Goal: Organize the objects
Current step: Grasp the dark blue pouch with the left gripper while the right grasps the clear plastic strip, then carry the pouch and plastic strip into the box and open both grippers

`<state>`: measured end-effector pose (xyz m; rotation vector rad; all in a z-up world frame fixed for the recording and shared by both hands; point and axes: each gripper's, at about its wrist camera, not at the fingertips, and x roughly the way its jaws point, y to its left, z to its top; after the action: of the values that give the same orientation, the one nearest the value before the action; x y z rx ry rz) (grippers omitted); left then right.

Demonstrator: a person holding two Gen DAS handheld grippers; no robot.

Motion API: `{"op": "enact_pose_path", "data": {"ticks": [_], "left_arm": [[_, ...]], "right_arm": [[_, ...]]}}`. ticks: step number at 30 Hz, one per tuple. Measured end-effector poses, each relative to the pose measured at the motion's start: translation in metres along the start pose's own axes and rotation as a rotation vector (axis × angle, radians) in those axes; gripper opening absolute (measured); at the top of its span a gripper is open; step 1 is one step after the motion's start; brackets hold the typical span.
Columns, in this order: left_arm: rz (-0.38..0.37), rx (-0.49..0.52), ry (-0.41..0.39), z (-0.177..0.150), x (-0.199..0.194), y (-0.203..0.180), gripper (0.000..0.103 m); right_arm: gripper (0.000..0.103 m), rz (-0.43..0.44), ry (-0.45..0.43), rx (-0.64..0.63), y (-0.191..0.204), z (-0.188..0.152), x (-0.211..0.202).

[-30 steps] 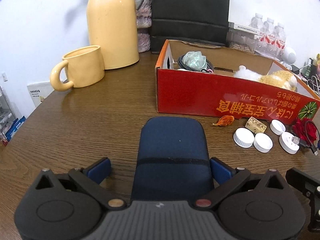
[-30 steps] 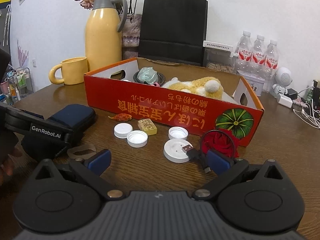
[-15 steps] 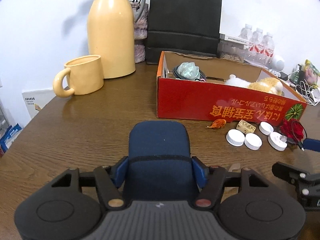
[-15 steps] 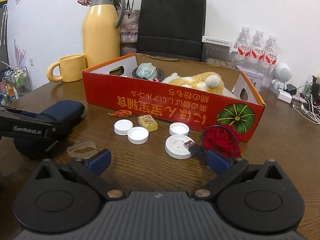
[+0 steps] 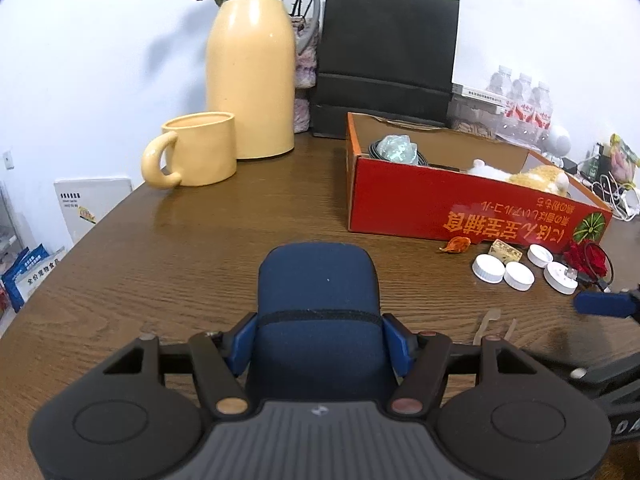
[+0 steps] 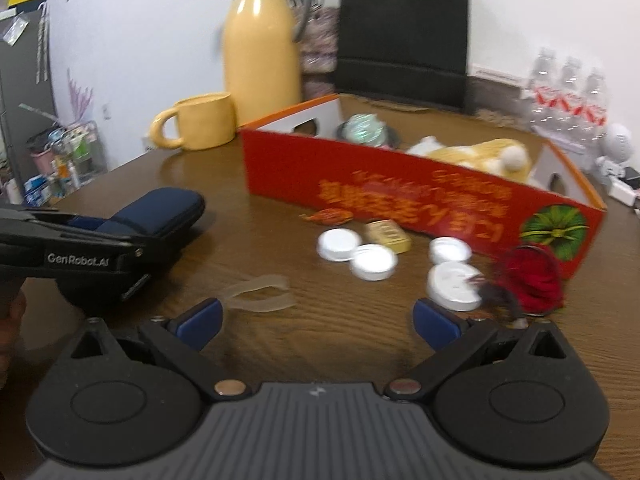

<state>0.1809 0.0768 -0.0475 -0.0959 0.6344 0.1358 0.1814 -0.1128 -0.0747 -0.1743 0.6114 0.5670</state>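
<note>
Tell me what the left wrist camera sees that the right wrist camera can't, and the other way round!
Only the left wrist view shows the left tool from behind, closed on the blue case, and the white board leaning beside the table. Only the right wrist view shows the open right tool and the cluttered rack. Both show the red box, yellow mug, yellow jug, white caps and red rose.

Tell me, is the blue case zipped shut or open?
Shut, it seems. The blue case lies flat on the table, its zipper line running unbroken across it, halves together. The left gripper clamps its sides. The far end is hidden.
</note>
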Motion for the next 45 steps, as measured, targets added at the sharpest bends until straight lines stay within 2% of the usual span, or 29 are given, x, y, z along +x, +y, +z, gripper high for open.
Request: {"op": "enact_pose_path", "data": {"ticks": [4, 7, 8, 9, 10, 11, 12, 13, 29, 35, 45], "left_arm": [[-0.009, 0.005, -0.002, -0.001, -0.001, 0.0, 0.064], [-0.015, 0.009, -0.003, -0.001, -0.001, -0.001, 0.064], [-0.016, 0.009, -0.003, -0.002, -0.001, -0.001, 0.064], [-0.017, 0.008, -0.003, -0.002, -0.001, 0.0, 0.064], [-0.017, 0.008, -0.003, -0.002, -0.001, 0.0, 0.064], [-0.017, 0.008, -0.003, -0.002, -0.001, -0.001, 0.064], [-0.017, 0.008, -0.002, -0.002, -0.001, -0.001, 0.064], [-0.017, 0.008, -0.003, -0.002, -0.001, -0.001, 0.064], [-0.021, 0.018, -0.021, 0.003, -0.005, -0.008, 0.063], [-0.051, 0.035, -0.031, 0.02, -0.011, -0.027, 0.063], [-0.084, 0.062, -0.084, 0.071, -0.008, -0.066, 0.063]], "right_arm": [[0.102, 0.012, 0.019, -0.014, 0.01, 0.005, 0.01], [0.088, 0.018, 0.044, -0.016, 0.015, 0.008, 0.019], [0.08, 0.022, 0.048, -0.018, 0.017, 0.009, 0.022], [0.064, 0.027, 0.039, -0.023, 0.018, 0.01, 0.022], [0.054, 0.04, 0.028, -0.034, 0.02, 0.011, 0.021], [0.029, 0.052, 0.02, -0.045, 0.022, 0.01, 0.02], [0.009, 0.062, 0.013, -0.058, 0.024, 0.01, 0.019], [0.005, 0.065, 0.012, -0.065, 0.025, 0.009, 0.018], [0.003, 0.054, -0.108, 0.016, 0.002, 0.012, -0.012], [0.003, 0.027, -0.163, 0.036, -0.012, 0.022, -0.021], [0.003, -0.016, -0.275, 0.061, -0.045, 0.05, -0.033]]}}
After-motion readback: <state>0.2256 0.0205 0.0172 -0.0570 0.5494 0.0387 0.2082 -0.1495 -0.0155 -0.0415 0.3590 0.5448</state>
